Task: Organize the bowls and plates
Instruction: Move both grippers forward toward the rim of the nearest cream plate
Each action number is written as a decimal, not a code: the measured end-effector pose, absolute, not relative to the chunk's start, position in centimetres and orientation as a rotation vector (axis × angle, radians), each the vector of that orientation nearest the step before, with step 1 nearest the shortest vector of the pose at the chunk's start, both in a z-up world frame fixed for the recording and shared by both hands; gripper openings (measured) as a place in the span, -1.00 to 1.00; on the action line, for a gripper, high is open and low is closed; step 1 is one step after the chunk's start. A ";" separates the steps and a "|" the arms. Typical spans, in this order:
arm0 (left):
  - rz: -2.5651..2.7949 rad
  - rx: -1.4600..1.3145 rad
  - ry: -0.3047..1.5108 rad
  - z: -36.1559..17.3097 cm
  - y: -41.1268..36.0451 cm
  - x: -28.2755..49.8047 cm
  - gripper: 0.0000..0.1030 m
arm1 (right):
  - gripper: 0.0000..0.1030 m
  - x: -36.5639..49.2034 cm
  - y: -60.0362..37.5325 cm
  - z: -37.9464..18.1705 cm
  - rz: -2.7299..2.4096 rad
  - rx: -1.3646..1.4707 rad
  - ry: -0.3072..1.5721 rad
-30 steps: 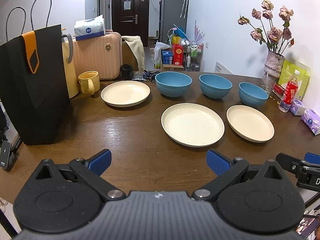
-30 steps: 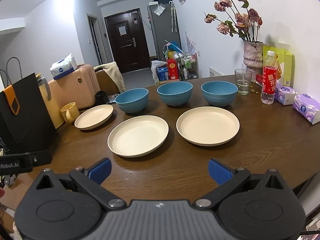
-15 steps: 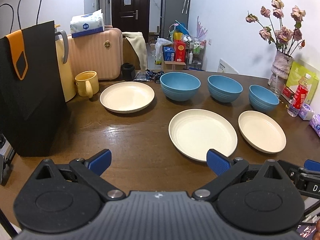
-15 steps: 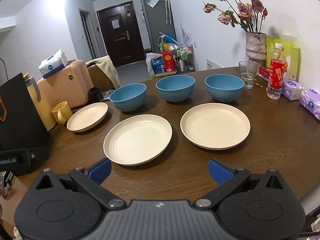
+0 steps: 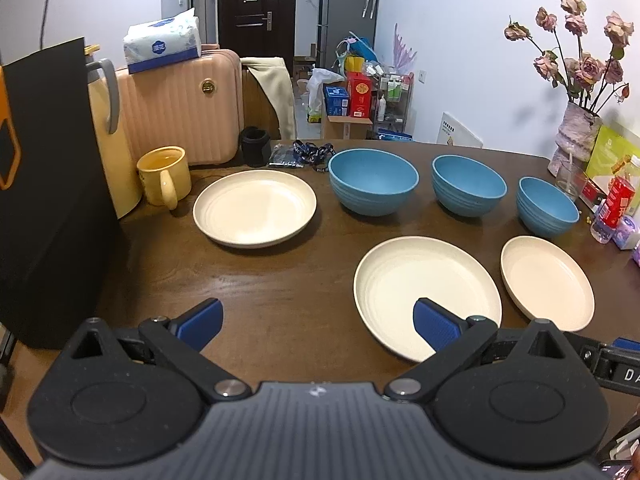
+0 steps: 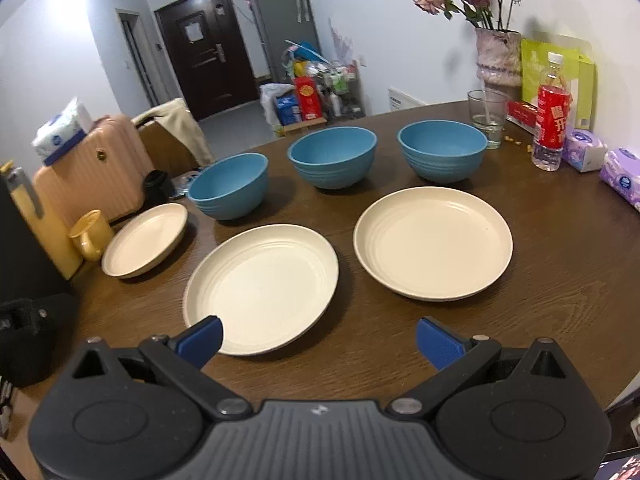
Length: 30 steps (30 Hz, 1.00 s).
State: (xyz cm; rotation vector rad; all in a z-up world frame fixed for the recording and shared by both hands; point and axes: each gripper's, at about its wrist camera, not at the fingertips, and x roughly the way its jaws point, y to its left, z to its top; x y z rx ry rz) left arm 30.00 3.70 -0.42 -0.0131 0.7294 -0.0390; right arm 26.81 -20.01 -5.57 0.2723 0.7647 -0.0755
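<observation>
The cream plates (image 6: 262, 286) and blue bowls (image 6: 332, 162) are spread singly over the brown table (image 5: 280, 304), and are judged stiff, light and slippery, best pinched at the rim. Both the left gripper (image 5: 318, 322) and right gripper (image 6: 318, 338) are held wide apart, empty. A red-labelled bottle (image 6: 553, 112) is shown whole only by the right view
</observation>
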 end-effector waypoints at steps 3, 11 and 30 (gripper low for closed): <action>-0.048 -0.007 0.737 -0.6 3.8 31.6 1.00 | 1.00 27.9 -19.9 -5.8 -0.104 0.262 0.782; -0.088 0.005 0.792 -1.8 3.4 36.4 1.00 | 0.90 31.5 -20.3 -7.2 -0.116 0.313 0.848; -0.126 -0.007 1.019 -7.9 2.2 46.2 0.99 | 0.83 39.1 -20.4 -12.2 -0.137 0.403 1.021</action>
